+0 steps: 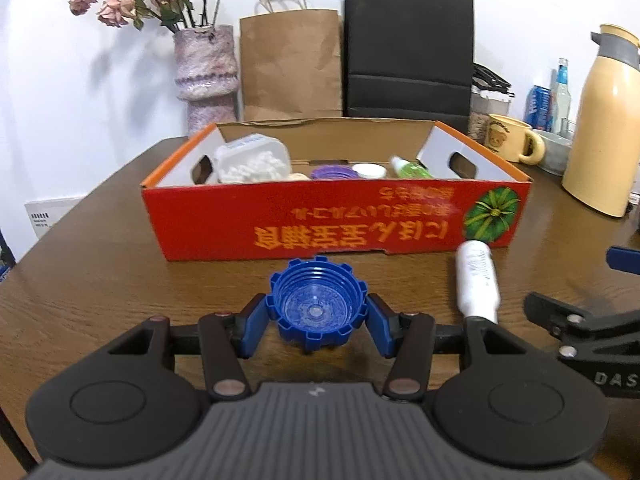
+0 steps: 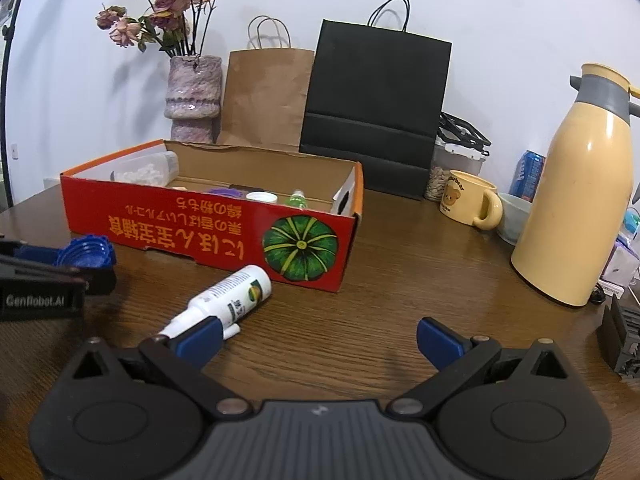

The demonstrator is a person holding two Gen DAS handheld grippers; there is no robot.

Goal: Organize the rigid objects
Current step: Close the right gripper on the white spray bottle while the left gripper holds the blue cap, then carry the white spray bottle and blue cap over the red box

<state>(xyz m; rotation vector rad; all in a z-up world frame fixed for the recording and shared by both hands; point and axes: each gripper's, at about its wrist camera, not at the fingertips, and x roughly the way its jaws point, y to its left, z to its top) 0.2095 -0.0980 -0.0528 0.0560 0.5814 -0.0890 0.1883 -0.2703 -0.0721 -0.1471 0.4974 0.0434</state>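
Note:
A blue ridged cap [image 1: 318, 304] lies open side up on the brown table, just in front of the red cardboard box [image 1: 336, 220]. My left gripper [image 1: 318, 322] is shut on the blue cap, its blue pads pressing both sides. The same cap [image 2: 86, 250] shows at the left of the right wrist view. A white spray bottle [image 2: 228, 298] lies on its side near the box's front corner. My right gripper [image 2: 316, 340] stands open, its left finger beside the bottle's nozzle end. In the box are a clear tub of white pieces [image 1: 254, 162], lids and a small green bottle [image 1: 412, 169].
A cream thermos [image 2: 580, 208], a yellow mug [image 2: 468, 198], a grey bowl and a blue can stand at the right. Behind the box are a vase of dried roses [image 1: 206, 72], a brown paper bag [image 1: 290, 64] and a black bag [image 1: 408, 56].

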